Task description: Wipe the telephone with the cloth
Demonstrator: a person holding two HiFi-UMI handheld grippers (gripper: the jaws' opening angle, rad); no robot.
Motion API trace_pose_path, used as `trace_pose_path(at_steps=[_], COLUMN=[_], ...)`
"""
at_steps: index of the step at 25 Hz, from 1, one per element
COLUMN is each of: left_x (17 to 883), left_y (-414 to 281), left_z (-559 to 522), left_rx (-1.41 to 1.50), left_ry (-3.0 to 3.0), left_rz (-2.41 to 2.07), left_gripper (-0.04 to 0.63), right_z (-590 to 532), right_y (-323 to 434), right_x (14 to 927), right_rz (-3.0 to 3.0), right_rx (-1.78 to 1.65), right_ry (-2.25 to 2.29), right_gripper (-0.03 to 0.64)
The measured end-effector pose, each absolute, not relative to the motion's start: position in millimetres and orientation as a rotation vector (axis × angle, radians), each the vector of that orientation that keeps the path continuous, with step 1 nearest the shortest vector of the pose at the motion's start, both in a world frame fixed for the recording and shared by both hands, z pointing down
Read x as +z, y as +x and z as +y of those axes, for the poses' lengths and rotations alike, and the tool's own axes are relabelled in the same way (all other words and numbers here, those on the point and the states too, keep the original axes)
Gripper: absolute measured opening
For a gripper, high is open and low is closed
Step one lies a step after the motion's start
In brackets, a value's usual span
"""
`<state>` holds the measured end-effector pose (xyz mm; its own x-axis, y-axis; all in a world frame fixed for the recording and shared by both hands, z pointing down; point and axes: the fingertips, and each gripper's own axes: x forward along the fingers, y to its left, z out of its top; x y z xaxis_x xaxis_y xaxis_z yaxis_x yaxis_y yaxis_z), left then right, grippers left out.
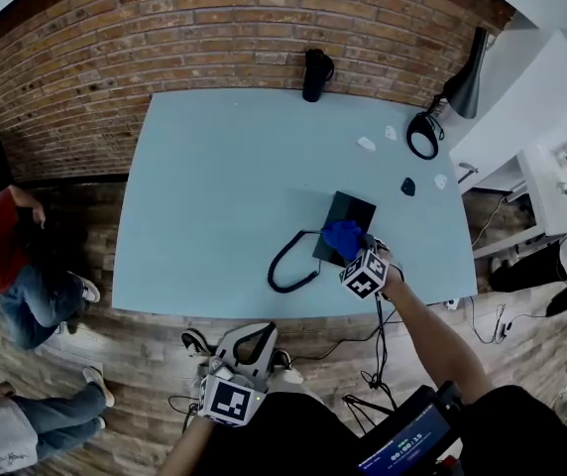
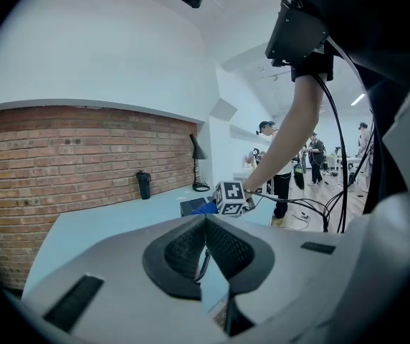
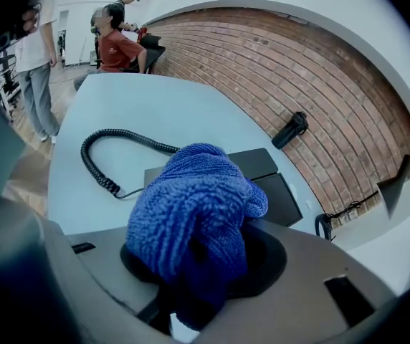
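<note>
A black telephone (image 1: pixel 349 212) lies near the front right of the pale blue table (image 1: pixel 224 186), with its coiled cord (image 1: pixel 285 266) looping to the left. My right gripper (image 1: pixel 353 251) is shut on a bunched blue cloth (image 1: pixel 342 236), which rests on the phone's near end. In the right gripper view the cloth (image 3: pixel 191 206) fills the jaws and hides the fingertips, with the phone (image 3: pixel 266 178) just beyond and the cord (image 3: pixel 108 156) to the left. My left gripper (image 1: pixel 247 350) hangs below the table's front edge, shut and holding nothing (image 2: pixel 205 224).
A black bottle (image 1: pixel 315 74) stands at the table's back edge by the brick wall. A black desk lamp (image 1: pixel 459 92), small white scraps (image 1: pixel 366 144) and a dark object (image 1: pixel 407 186) sit at the right. People (image 1: pixel 6 266) are on the left, and cables (image 1: pixel 378 355) trail on the floor.
</note>
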<state>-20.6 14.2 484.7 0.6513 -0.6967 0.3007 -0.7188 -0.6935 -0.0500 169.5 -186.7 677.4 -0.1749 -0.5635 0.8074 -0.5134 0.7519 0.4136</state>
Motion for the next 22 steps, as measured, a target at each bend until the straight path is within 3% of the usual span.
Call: trace_pose_path(at_steps=[22], left_x=[486], left_y=[-23], left_z=[27], left_rx=[0.471], left_ry=[2.787], left_rz=[-1.197], left_gripper=[0.014], right_z=[-122], right_y=[142], right_x=[707], right_rz=[-1.89], right_rx=[0.045], right_ry=[0.799], right_gripper=[0.19])
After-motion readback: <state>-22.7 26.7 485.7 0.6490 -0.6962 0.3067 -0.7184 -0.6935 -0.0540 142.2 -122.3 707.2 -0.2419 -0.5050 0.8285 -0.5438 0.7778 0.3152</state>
